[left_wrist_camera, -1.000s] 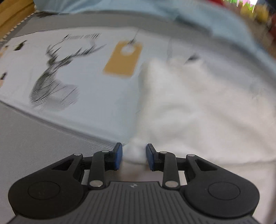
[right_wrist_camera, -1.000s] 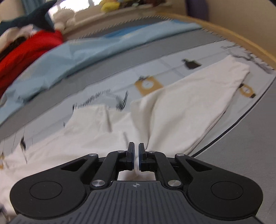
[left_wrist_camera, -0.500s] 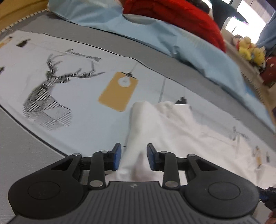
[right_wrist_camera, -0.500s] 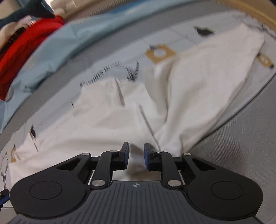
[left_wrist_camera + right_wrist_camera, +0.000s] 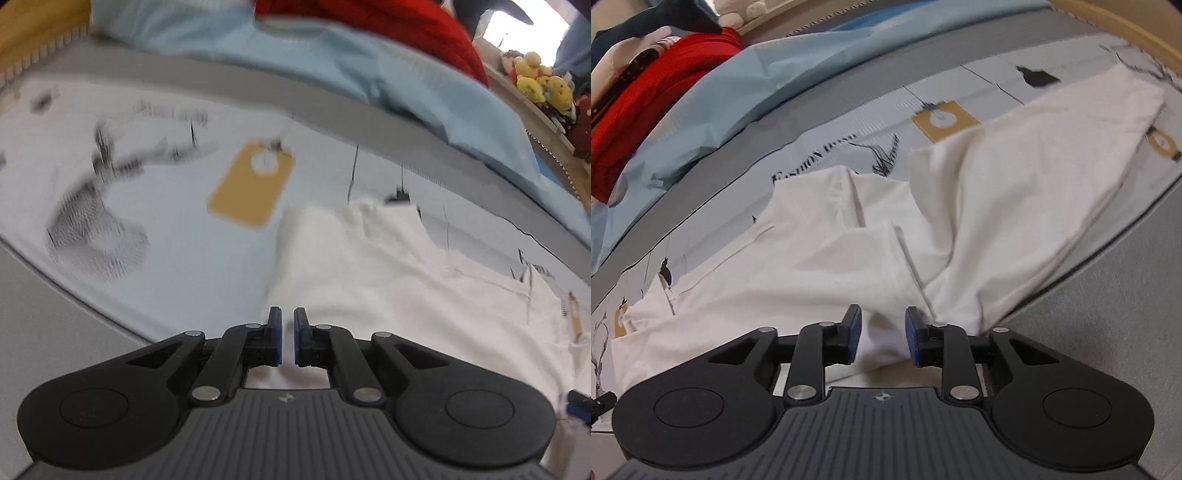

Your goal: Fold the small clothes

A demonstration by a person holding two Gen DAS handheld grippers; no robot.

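A white garment (image 5: 369, 280) lies crumpled on a pale printed mat (image 5: 184, 236). My left gripper (image 5: 287, 317) sits at its near left edge, its jaws closed to a narrow slit with white fabric pinched between the blue pads. In the right wrist view the garment (image 5: 820, 266) spreads out, one long part reaching to the far right. My right gripper (image 5: 882, 321) hangs over its near edge. The right jaws are opening, and a fold of cloth lies loose between the pads without being pressed.
Beyond the mat (image 5: 849, 122) lie a light blue cloth (image 5: 757, 74) and a red garment (image 5: 646, 96). Plush toys (image 5: 539, 77) sit at the far right. Grey fabric surface (image 5: 1108, 295) surrounds the mat, with a wooden rim (image 5: 1126, 29) behind it.
The left jaws have closed from well apart onto the garment's edge. The right jaws, shut a second ago, have spread apart, and the right gripper has dipped closer to the cloth.
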